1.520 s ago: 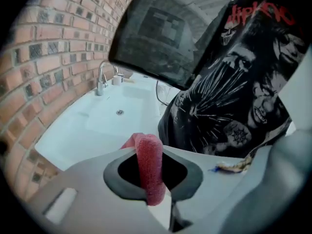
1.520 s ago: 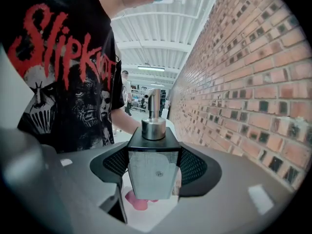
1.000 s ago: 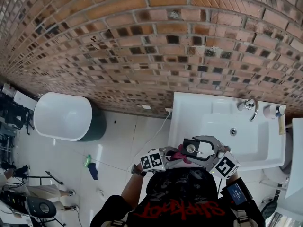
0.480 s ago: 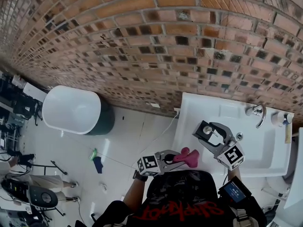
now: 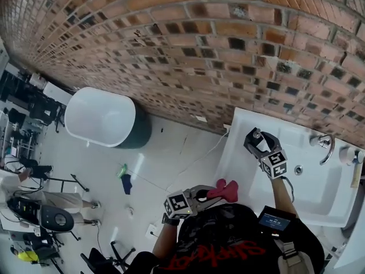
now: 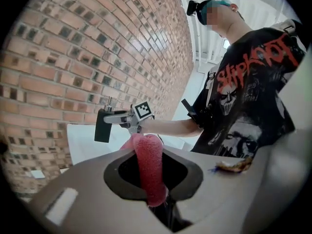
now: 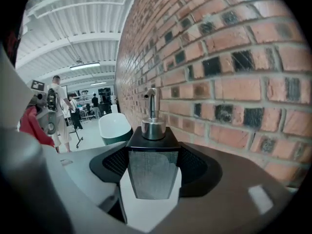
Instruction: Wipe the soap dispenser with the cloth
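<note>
Two hand-held grippers are showing from above, one in each of the person's hands. One soap dispenser (image 7: 152, 164), black with a silver pump uppermost, is sitting between the jaws of the right gripper (image 5: 259, 147). The pads are pressing on its two sides. It is being held in the air over the left end of the one white sink (image 5: 232, 160), close to the brick wall (image 5: 199, 50).

One pink cloth (image 6: 146, 165) is hanging folded from the left gripper (image 5: 210, 194), whose jaws are pinching it narrowly. Cloth and dispenser are apart, with the cloth nearer the person's chest.

One curved chrome faucet (image 5: 324, 144) and one drain (image 5: 298, 169) are sitting in the sink. The person's black shirt (image 5: 228, 238) with red print is covering part of the sink's near edge.

One white oval tub (image 5: 102, 117) with a dark green side is standing against the wall, left of the sink. One thin cable (image 5: 197, 157) is crossing the pale tiled floor (image 5: 154, 210) between them. Stands and equipment are crowding the left edge, and several people are standing far off under strip lights.
</note>
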Action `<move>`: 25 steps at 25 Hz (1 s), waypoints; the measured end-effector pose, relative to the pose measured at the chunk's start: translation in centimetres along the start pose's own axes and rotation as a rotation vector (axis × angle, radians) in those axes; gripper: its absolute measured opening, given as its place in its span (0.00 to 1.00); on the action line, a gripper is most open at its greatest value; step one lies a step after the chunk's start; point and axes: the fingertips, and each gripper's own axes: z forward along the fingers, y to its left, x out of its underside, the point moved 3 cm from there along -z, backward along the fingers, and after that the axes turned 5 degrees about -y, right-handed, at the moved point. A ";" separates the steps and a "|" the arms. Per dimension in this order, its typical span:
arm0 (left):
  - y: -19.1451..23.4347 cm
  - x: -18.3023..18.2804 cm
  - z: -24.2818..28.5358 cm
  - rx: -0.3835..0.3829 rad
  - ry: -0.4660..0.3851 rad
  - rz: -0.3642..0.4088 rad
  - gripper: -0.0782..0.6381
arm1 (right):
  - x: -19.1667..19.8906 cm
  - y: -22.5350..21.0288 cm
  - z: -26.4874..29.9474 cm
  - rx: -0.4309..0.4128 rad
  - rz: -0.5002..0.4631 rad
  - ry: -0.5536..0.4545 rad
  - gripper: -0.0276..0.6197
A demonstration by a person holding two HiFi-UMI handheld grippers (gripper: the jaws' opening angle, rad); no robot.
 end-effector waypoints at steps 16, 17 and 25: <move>1.2 0.2 -2.9 -0.273 -0.118 0.006 0.18 | 7.4 -5.7 9.3 0.177 -0.054 0.097 0.51; 1.3 0.1 -2.9 -0.274 -0.126 0.011 0.18 | 7.3 -5.4 9.2 0.179 -0.056 0.092 0.51; 1.9 0.1 -2.1 -0.210 -0.150 0.037 0.18 | 5.1 -3.6 6.0 0.162 -0.028 0.077 0.71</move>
